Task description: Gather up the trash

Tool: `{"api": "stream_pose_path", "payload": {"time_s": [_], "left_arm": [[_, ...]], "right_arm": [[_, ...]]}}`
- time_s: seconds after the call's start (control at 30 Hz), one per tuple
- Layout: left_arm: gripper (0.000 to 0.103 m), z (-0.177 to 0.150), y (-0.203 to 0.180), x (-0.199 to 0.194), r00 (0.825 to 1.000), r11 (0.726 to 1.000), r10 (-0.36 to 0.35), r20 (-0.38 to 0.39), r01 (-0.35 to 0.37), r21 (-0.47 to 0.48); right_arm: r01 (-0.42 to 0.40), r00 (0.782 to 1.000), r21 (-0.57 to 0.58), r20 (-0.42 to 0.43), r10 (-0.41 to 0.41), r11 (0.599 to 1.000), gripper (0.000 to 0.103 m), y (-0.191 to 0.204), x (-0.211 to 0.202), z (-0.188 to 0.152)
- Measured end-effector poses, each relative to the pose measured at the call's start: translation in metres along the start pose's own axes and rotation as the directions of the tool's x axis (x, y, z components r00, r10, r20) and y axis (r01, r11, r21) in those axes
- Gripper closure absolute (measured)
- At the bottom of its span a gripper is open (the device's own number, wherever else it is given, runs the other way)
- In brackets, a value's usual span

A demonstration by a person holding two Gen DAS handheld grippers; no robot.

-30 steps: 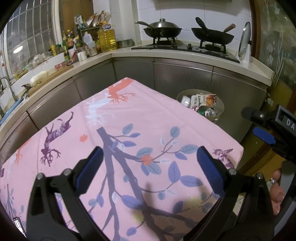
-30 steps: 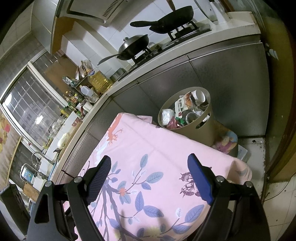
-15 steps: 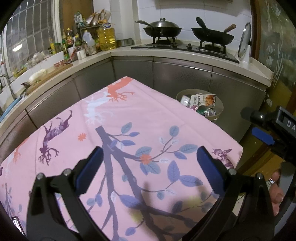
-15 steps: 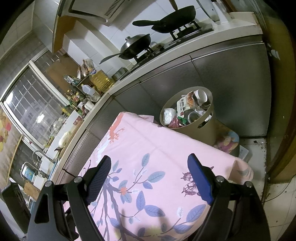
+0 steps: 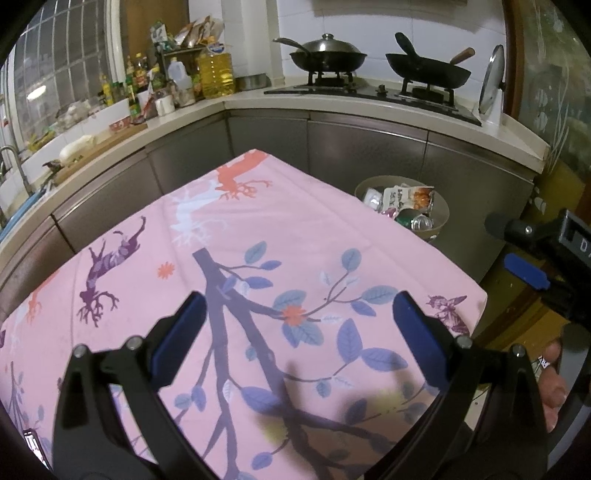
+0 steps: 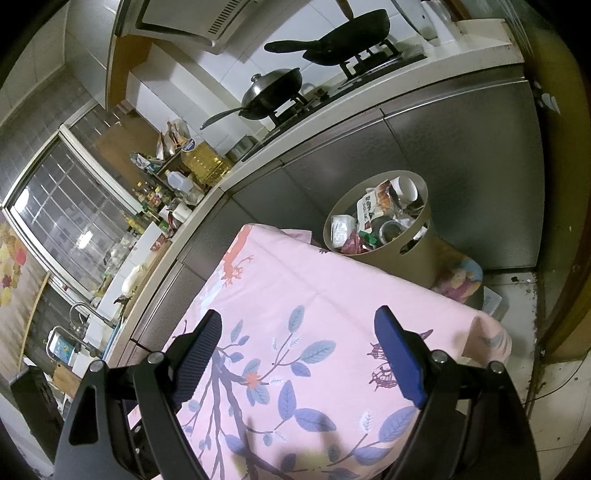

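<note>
Now both tongs (image 5: 297,325) (image 6: 299,354) wide, empty; round beige bin (image 6: 417,254) full of wrappers, cans.

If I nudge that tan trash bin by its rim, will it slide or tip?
The trash bin looks like thin plastic, so probably light and apt to slide. It is tall, filled near its rim with wrappers and cans, so a high push might tip it.

We're in a home kitchen: gas stove (image 5: 373,90) with two woks (image 5: 327,55), range hood (image 6: 177,18), oil and sauce bottles (image 5: 216,74) on the counter (image 5: 406,107), sink tap (image 6: 86,312) by the window (image 5: 55,81).
</note>
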State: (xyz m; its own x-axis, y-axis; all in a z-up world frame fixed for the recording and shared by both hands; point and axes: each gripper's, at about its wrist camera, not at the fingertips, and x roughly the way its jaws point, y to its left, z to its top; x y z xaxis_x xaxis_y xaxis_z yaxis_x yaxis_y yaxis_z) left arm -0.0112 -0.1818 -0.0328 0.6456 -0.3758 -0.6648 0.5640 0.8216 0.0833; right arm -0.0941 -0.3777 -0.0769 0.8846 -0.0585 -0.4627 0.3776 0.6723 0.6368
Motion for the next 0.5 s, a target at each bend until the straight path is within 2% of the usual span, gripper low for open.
{"api": "stream_pose_path", "payload": {"time_s": [0.5], "left_arm": [[0.006, 0.0015, -0.0009, 0.0019, 0.994, 0.994, 0.108, 0.005, -0.108, 0.029]], "right_arm": [[0.002, 1.0, 0.004, -0.009, -0.002, 1.0, 0.021, -0.0004, 0.001, -0.0015]]}}
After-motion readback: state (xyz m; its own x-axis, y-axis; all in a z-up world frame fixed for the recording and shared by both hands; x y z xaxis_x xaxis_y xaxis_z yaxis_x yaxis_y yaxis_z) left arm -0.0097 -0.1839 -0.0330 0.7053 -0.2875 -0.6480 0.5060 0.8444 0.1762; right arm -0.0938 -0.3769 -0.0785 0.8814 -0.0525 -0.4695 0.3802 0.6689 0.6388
